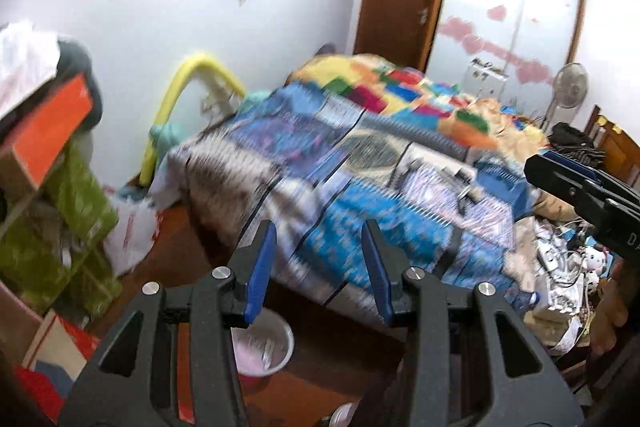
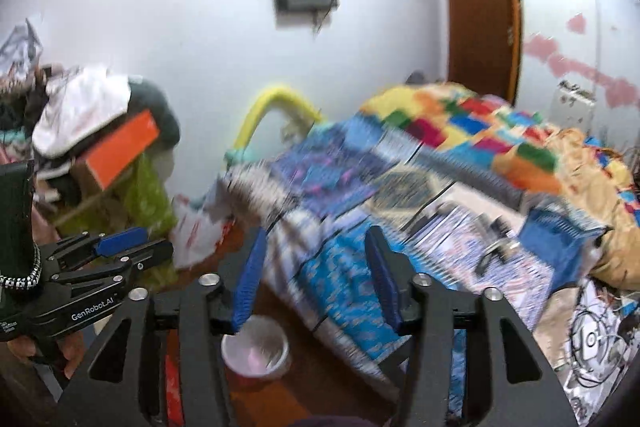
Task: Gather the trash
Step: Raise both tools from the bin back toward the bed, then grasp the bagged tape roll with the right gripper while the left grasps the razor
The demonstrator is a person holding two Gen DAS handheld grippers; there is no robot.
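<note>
Evenly bright, daylight entering through the frosted window at right, overexposed there. Strong motion blur across the bed cover in both views. Heavy fisheye curvature, dark vignette at corners. Faint shadows only.

- Left claw: black frame, blue finger pads, silver screw heads; white "GenRobot.AI" lettering on its side.
- Right claw: same black frame, blue pads.
- Bare skin at the handle.
</note>
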